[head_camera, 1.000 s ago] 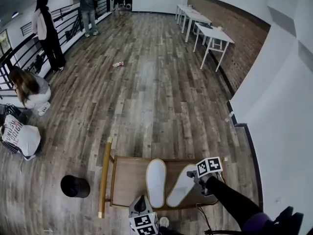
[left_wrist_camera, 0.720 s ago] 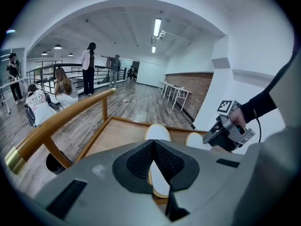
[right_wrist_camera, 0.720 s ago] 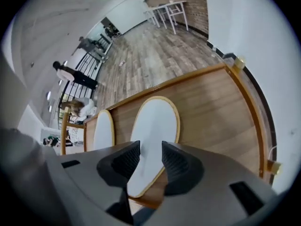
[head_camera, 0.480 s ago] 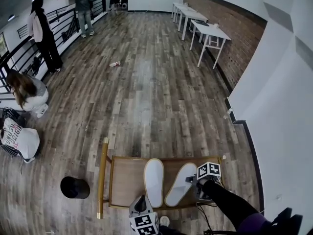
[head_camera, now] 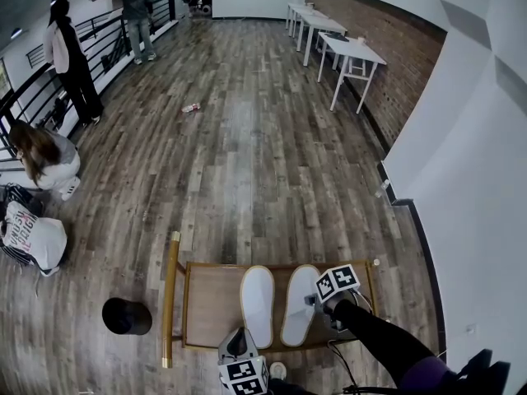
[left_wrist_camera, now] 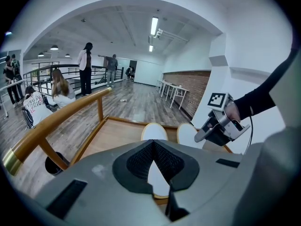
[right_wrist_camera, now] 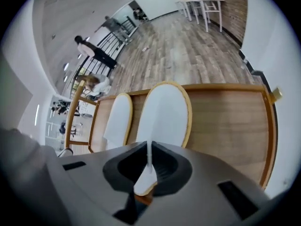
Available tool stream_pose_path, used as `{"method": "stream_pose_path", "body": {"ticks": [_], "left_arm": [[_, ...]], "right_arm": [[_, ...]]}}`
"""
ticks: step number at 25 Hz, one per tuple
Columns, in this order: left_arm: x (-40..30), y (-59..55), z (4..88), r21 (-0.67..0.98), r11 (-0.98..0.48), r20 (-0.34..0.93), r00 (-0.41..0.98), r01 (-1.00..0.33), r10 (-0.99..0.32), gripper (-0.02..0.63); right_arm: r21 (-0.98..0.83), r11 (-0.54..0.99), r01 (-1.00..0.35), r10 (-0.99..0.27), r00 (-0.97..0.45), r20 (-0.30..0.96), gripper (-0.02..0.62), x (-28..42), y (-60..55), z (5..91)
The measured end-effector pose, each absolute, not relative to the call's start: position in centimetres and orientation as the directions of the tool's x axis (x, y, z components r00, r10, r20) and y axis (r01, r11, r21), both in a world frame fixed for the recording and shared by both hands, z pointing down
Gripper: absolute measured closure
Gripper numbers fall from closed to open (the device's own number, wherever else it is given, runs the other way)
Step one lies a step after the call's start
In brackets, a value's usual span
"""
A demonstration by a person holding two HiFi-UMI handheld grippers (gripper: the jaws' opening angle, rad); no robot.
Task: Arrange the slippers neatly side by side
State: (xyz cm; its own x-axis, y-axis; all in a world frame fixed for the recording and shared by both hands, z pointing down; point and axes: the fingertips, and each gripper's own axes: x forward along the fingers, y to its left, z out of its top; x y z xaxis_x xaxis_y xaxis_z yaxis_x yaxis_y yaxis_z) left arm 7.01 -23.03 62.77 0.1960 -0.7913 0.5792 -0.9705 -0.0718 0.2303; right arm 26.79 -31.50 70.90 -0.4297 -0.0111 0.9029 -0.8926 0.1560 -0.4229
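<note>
Two white slippers with tan edging lie toes away from me on a wooden tray (head_camera: 206, 303). The left slipper (head_camera: 260, 303) (left_wrist_camera: 153, 132) (right_wrist_camera: 117, 119) and right slipper (head_camera: 300, 303) (left_wrist_camera: 186, 133) (right_wrist_camera: 164, 112) rest close together, nearly parallel. My right gripper (head_camera: 315, 303) (right_wrist_camera: 149, 157) points steeply down at the right slipper's heel end. Its jaws have just been closing and now pinch a thin white flap of that slipper. My left gripper (head_camera: 240, 346) (left_wrist_camera: 153, 142) hovers at the tray's near edge behind the left slipper, jaws together with nothing held.
A gold-coloured handle rail (head_camera: 170, 295) runs along the tray's left side. A black round object (head_camera: 126, 314) sits on the plank floor to its left. People stand and crouch at the far left near a railing. White tables (head_camera: 346, 52) line the brick wall.
The right slipper has swung from a slant to lie parallel beside the left one. My right gripper moved left and lower with it and closed on it. The left gripper stayed put.
</note>
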Motion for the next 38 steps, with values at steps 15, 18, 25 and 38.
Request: {"method": "stream_pose_path", "body": {"ticks": [15,18,25,38], "left_arm": [[6.3,-22.6,63.2,0.222,-0.039,0.590,0.166,-0.974,-0.791,0.607],[6.2,-22.4,63.3,0.223,-0.036,0.591,0.165,-0.974,-0.790,0.607],[6.1,-22.6,63.4,0.218,-0.032,0.601,0.160,-0.975,-0.783,0.607],[6.6,-23.0,63.4,0.217,-0.030,0.602,0.157,-0.976,-0.783,0.607]], "right_arm": [[-0.515,-0.085,-0.853,-0.015,-0.515,0.857,0.580,25.5,-32.3,72.4],[-0.516,-0.083,-0.852,0.006,-0.518,0.855,0.580,25.3,-32.0,72.9],[-0.469,0.154,-0.869,0.096,-0.460,0.883,0.580,24.4,-32.3,72.7],[-0.491,0.084,-0.867,0.088,-0.485,0.870,0.580,24.2,-32.5,73.3]]}}
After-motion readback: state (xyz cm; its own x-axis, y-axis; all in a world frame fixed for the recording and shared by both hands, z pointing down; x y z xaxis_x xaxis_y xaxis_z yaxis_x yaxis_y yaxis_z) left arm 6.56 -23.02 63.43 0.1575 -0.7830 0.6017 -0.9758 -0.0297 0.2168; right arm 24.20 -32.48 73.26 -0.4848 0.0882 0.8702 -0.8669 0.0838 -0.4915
